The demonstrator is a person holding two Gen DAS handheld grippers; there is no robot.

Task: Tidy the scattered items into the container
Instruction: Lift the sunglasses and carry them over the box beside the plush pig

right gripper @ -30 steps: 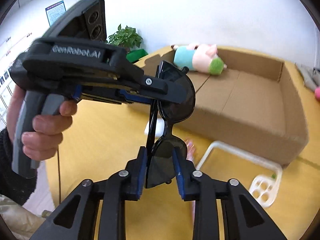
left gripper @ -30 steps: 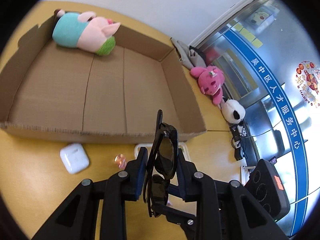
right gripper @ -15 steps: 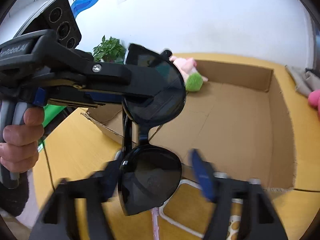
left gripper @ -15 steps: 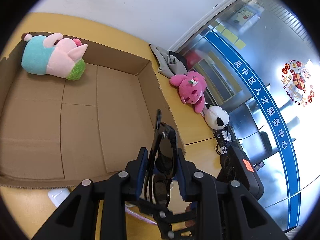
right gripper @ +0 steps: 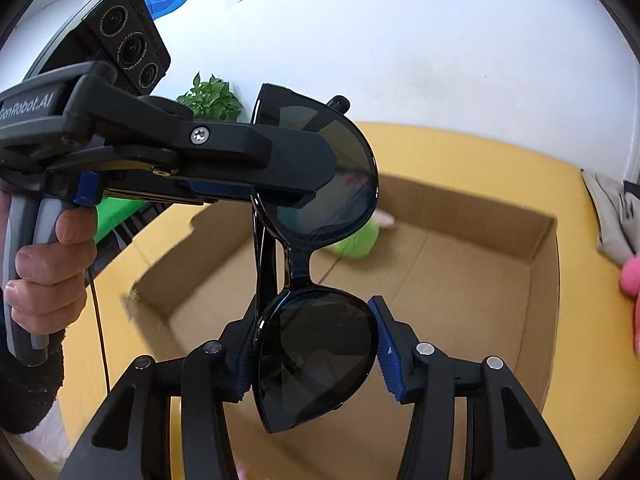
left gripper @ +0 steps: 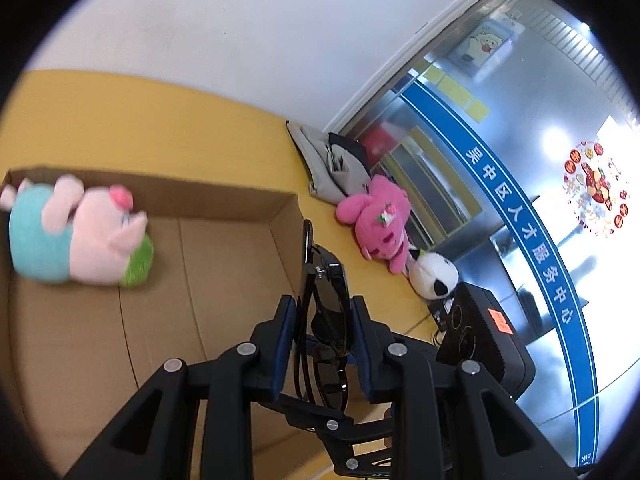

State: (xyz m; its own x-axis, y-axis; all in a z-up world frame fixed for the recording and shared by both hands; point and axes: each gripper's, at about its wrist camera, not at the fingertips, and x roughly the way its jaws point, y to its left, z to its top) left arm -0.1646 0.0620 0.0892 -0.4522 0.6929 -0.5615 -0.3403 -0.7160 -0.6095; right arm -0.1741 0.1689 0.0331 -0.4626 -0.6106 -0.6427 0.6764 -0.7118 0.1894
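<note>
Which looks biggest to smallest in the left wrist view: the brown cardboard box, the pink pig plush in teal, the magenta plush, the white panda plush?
1. brown cardboard box
2. pink pig plush in teal
3. magenta plush, though it lies farther away, so true size is unsure
4. white panda plush

My left gripper [left gripper: 323, 336] is clamped on the black sunglasses [left gripper: 326, 304], which stand edge-on between the blue pads above the cardboard box [left gripper: 224, 272]. At nine o'clock inside the box I see the pink pig plush [left gripper: 76, 232] lying against the far wall. On the yellow worktop [left gripper: 160, 120], toward two o'clock, a magenta plush [left gripper: 378, 216] lies beside a grey bag [left gripper: 332, 168], with a panda plush [left gripper: 434, 274] just below it. The right gripper [left gripper: 480, 340] shows at four o'clock.
</note>
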